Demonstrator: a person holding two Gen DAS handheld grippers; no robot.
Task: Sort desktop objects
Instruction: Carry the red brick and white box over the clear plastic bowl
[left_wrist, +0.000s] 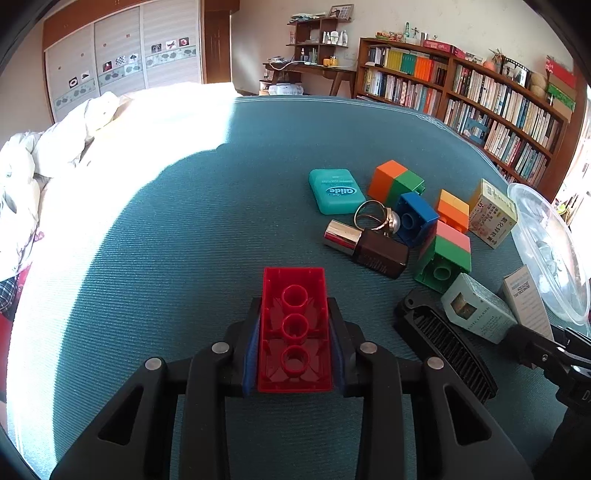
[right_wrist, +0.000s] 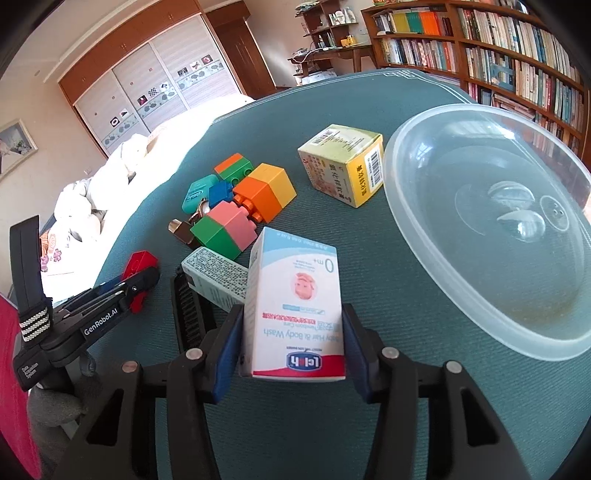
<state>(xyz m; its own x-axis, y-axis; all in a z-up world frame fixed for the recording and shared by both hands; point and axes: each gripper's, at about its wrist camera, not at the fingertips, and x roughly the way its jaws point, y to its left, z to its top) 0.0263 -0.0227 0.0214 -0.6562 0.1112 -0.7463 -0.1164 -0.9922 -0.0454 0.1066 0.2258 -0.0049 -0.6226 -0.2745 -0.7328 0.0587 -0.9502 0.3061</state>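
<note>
My left gripper is shut on a red brick, held underside up above the teal tabletop; the brick also shows in the right wrist view. My right gripper is shut on a white baby wash box, near the clear plastic bowl. Coloured bricks lie in a cluster with a teal floss case, a ring, a brown bottle and a yellow box.
A black comb and a grey-green box lie by the right gripper. The left of the teal table is bare cloth in bright sun. A bed lies beyond the left edge, bookshelves to the right.
</note>
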